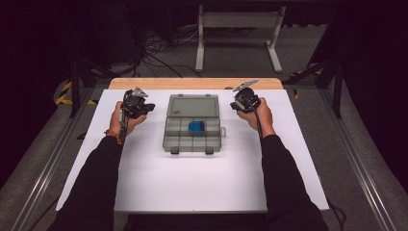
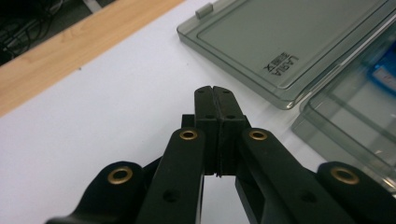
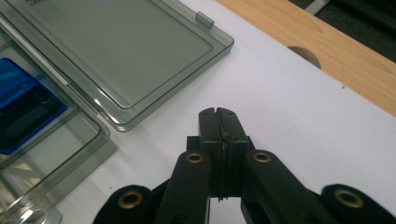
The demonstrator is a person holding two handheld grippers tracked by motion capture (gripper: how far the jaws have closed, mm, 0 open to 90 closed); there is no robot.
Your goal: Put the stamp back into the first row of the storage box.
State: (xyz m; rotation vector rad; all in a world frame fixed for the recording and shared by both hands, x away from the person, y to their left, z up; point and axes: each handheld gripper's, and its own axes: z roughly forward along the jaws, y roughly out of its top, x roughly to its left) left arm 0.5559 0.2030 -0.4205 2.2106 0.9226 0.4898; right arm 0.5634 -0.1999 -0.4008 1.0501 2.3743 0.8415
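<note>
Left tongs (image 1: 150,108): jaws pressed together, empty, left of the box.
Right tongs (image 1: 234,106): likewise closed, empty, right of it.
Surface (image 1: 192,183): white sheet over wood.
Box (image 1: 192,139): translucent grey plastic compartment case, lid open flat.
Contents: blue block (image 1: 197,126) in a middle compartment.

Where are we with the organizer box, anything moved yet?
Done: the organizer box sits with its lid folded flat open, and a blue item lies in a middle compartment. In hand: nothing; the left gripper and right gripper are shut and empty, flanking the lid. Left: any grasping or closing.
</note>
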